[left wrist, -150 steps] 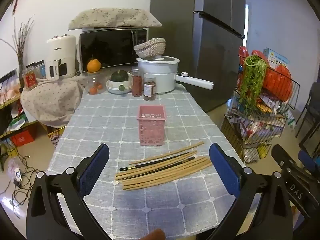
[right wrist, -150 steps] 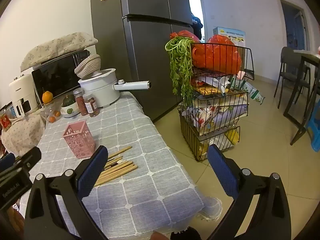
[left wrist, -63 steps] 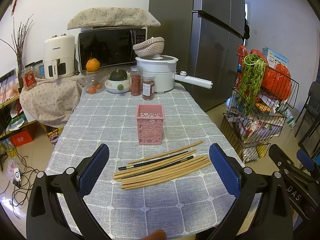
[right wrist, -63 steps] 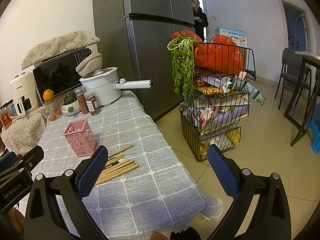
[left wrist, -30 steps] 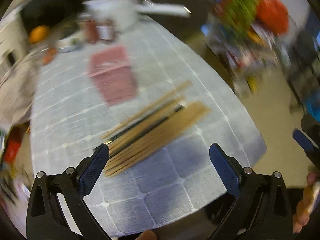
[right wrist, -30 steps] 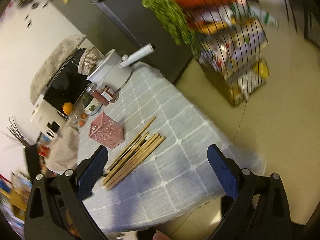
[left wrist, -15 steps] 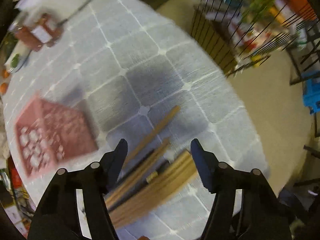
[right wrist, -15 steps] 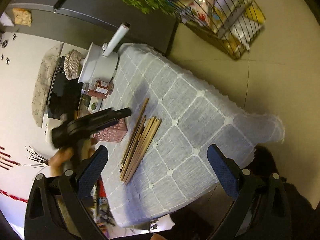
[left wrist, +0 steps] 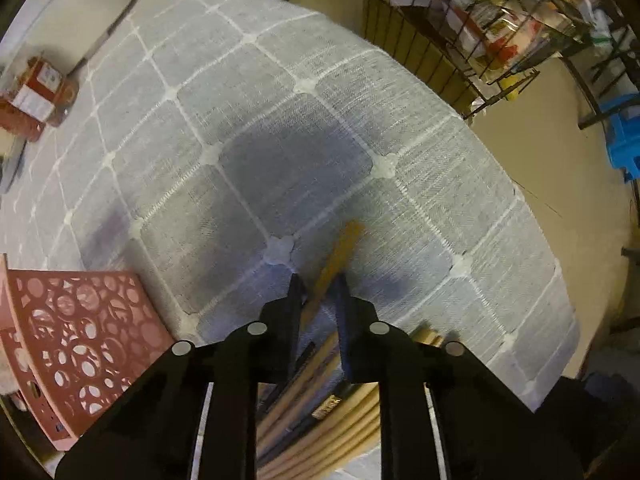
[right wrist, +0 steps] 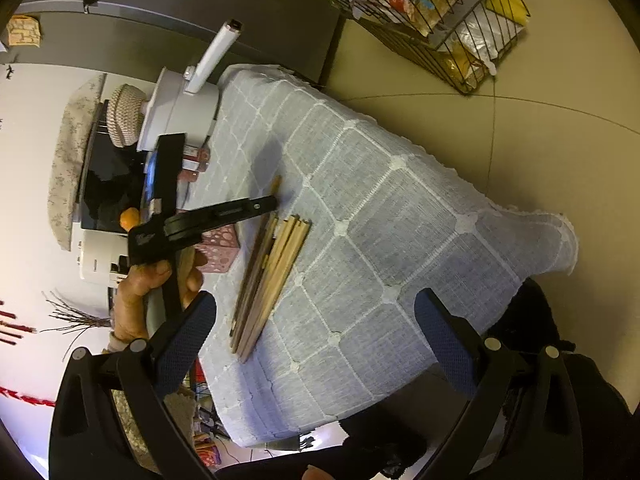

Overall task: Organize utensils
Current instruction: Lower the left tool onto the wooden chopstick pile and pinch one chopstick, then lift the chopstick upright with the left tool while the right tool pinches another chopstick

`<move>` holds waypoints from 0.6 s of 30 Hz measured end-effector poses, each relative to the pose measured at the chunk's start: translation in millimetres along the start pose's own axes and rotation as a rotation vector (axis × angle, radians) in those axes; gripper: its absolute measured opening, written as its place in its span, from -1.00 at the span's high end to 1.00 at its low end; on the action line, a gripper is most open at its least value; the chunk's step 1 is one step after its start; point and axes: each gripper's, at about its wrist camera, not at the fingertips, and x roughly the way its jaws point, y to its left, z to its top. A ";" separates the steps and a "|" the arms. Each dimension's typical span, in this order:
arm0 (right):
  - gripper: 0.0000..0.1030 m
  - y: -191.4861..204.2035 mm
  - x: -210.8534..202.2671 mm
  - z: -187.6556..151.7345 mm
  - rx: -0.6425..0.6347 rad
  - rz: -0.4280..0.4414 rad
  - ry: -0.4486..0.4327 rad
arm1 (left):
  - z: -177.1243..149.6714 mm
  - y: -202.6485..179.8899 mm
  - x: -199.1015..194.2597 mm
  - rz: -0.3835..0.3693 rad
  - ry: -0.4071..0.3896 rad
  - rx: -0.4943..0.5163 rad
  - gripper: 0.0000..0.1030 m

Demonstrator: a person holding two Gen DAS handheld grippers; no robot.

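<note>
Wooden chopstick [left wrist: 338,258] caught between closing jaws of the left gripper [left wrist: 319,294], pointing straight down at the grey checked tablecloth [left wrist: 280,128]. Pink perforated basket [left wrist: 76,344] just off to the left, remaining chopsticks [left wrist: 340,412] bundled below.

From the right wrist: right gripper [right wrist: 316,332] spread wide, holding nothing, above the tablecloth's edge. Chopstick pile [right wrist: 272,264] mid-table, beside the basket [right wrist: 220,246]. Left gripper [right wrist: 270,203] down at the pile's far end, hand [right wrist: 156,284] wrapped round its handle.

Bare tablecloth [left wrist: 288,128] ahead of left gripper [left wrist: 319,292] & under right gripper [right wrist: 316,328]; pink basket [left wrist: 80,340] blocks its left, chopsticks [left wrist: 340,396] behind.
</note>
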 end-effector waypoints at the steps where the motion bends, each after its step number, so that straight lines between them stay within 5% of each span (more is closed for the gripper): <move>1: -0.88 0.6 1.9 0.2 0.000 -0.007 -0.001 | -4.6 1.1 -3.2 0.017 -0.020 0.006 0.73; 9: -0.85 27.3 29.4 -0.5 -0.004 -0.066 -0.004 | -61.2 7.0 -89.2 0.065 -0.324 0.041 0.76; 18: 0.26 60.5 85.4 23.8 0.070 -0.185 0.062 | -154.4 16.3 -173.7 0.129 -0.619 0.002 0.84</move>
